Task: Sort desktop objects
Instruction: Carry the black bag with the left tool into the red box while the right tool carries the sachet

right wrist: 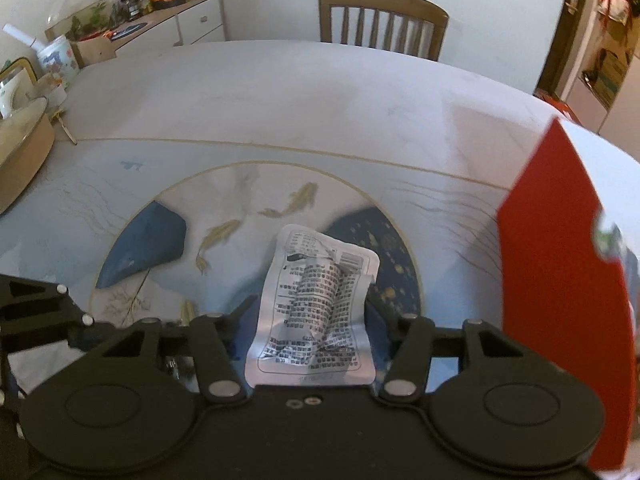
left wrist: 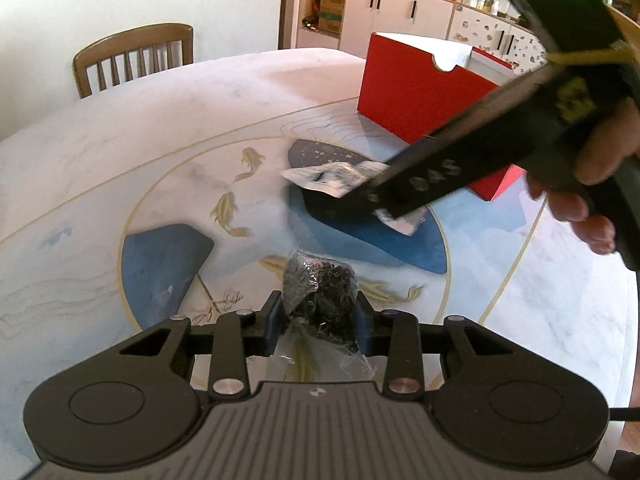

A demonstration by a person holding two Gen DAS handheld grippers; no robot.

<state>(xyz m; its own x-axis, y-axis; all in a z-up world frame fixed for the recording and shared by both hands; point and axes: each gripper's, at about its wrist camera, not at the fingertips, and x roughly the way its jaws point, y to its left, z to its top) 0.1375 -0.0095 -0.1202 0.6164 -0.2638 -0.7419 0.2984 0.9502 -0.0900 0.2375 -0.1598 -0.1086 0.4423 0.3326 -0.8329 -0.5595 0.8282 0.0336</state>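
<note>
My left gripper (left wrist: 318,314) is shut on a clear plastic bag of dark dried bits (left wrist: 320,296), held above the patterned table. My right gripper (right wrist: 310,314) is shut on a silver foil packet with printed text (right wrist: 316,312). In the left wrist view the right gripper (left wrist: 372,196) crosses from the upper right, blurred, with the foil packet (left wrist: 328,174) sticking out past its tip, above the table near the red box (left wrist: 416,96). The red box (right wrist: 560,300) stands close at the right in the right wrist view.
The round table (left wrist: 160,120) has a blue and gold fish pattern. A wooden chair (left wrist: 134,58) stands behind it. A bowl (right wrist: 20,148), a mug and jars sit at the far left in the right wrist view. Cabinets (left wrist: 400,12) line the back wall.
</note>
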